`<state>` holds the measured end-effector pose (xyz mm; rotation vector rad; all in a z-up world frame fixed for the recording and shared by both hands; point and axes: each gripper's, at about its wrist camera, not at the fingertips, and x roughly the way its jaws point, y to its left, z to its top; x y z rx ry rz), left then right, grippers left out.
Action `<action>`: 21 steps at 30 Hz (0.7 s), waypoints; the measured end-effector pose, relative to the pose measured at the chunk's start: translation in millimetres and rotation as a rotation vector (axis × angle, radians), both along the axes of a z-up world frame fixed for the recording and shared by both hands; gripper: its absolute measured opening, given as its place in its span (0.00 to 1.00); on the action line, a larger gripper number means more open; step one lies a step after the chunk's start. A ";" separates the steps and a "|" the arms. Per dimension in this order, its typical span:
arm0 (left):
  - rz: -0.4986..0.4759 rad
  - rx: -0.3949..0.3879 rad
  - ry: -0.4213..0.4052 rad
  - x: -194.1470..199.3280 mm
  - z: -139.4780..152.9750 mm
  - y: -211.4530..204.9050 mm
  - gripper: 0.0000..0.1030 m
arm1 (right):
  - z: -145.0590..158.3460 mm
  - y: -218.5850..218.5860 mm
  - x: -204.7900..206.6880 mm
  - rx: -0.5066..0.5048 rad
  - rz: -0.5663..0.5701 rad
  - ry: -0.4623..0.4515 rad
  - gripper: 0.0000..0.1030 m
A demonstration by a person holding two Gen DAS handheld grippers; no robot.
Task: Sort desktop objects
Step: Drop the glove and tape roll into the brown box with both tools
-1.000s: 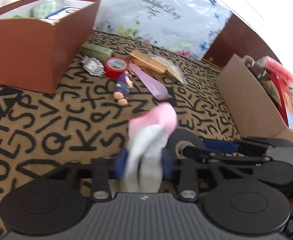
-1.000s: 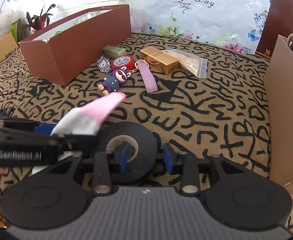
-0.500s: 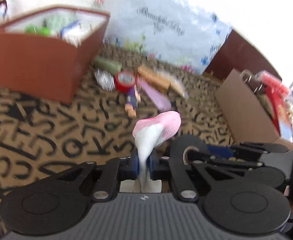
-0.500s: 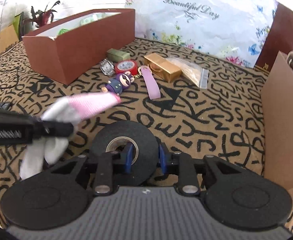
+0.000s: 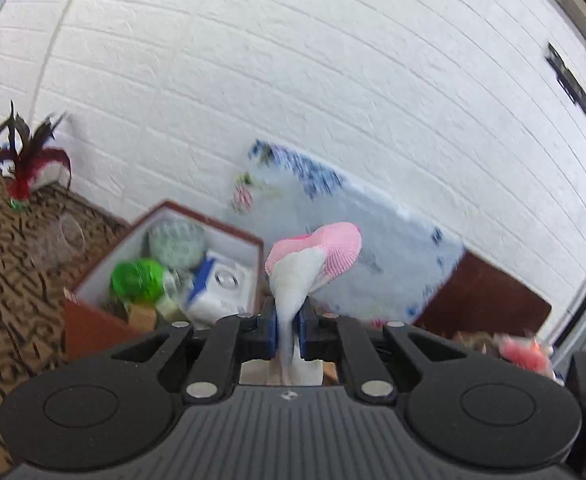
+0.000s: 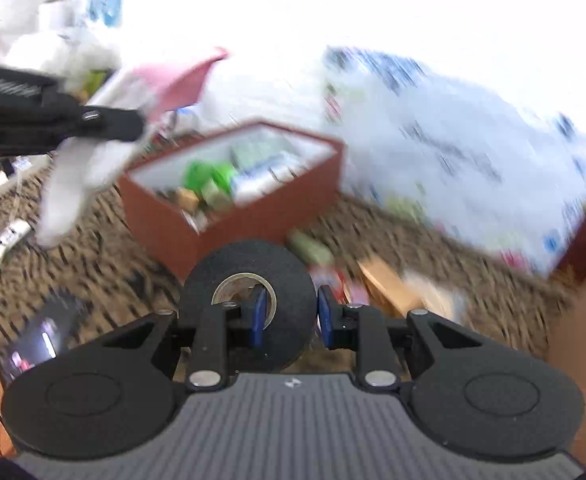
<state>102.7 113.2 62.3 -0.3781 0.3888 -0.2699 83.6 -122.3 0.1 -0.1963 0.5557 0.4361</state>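
My left gripper [image 5: 287, 330] is shut on a white sock with a pink toe [image 5: 313, 256] and holds it up in the air, level with the top of the brown box [image 5: 93, 320]. The left gripper also shows at the left of the right wrist view [image 6: 133, 120], with the sock [image 6: 73, 188] hanging from it. My right gripper [image 6: 289, 316] is shut on a black tape roll [image 6: 249, 296], one finger through its hole, lifted off the patterned cloth [image 6: 93, 264]. The brown box [image 6: 229, 196] holds several small items.
A floral plastic bag [image 6: 473, 168] leans on the white brick wall behind the box. Blurred small items [image 6: 373, 280] lie on the cloth past the tape. A cardboard box wall [image 6: 581, 340] stands at the right. A red-leaved plant [image 5: 25, 168] stands far left.
Both grippers have risen off the cloth and tilted up, the left one far higher. The sock and the tape roll have come up with them. The right gripper has closed on the tape.
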 end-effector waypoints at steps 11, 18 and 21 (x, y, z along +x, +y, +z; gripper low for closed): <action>0.046 -0.062 0.080 98.7 -11.0 37.9 0.08 | 19.2 85.8 77.7 -0.011 0.067 -0.108 0.25; 0.065 -0.006 0.200 135.8 -51.7 51.6 0.09 | -13.7 122.7 117.4 -0.085 0.104 -0.049 0.25; 0.074 0.010 0.206 140.3 -60.4 53.4 0.29 | -30.8 134.0 123.7 -0.147 0.128 -0.047 0.26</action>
